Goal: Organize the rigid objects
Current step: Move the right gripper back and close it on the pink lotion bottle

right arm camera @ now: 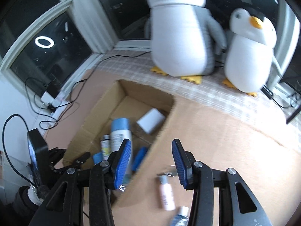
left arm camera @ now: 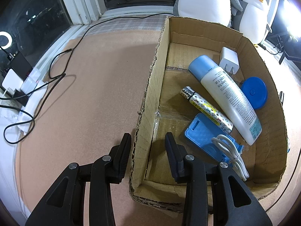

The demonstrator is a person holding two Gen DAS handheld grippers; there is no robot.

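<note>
My left gripper (left arm camera: pixel 148 134) stands astride the left wall of an open cardboard box (left arm camera: pixel 148 86), with its jaws shut on that wall. In the box lie a white bottle with a blue cap (left arm camera: pixel 225 94), a patterned lighter (left arm camera: pixel 205 109), a round blue lid (left arm camera: pixel 254 92), a white charger (left arm camera: pixel 228 60), a blue case (left arm camera: pixel 205 135) and a coiled white cable (left arm camera: pixel 231 154). My right gripper (right arm camera: pixel 151 143) hovers open over the box's right wall (right arm camera: pixel 160 150) with nothing between its blue pads. The right wrist view is blurred. A pink tube (right arm camera: pixel 166 194) and a small blue-labelled bottle (right arm camera: pixel 180 216) lie on the table under it.
Two plush penguins (right arm camera: pixel 180 37) stand behind the box by the window. Black cables (left arm camera: pixel 54 75) and a power strip (left arm camera: pixel 28 86) lie at the table's left edge. A small metal item (right arm camera: pixel 169 173) lies near the pink tube. A person's sleeve (right arm camera: pixel 22 201) shows at lower left.
</note>
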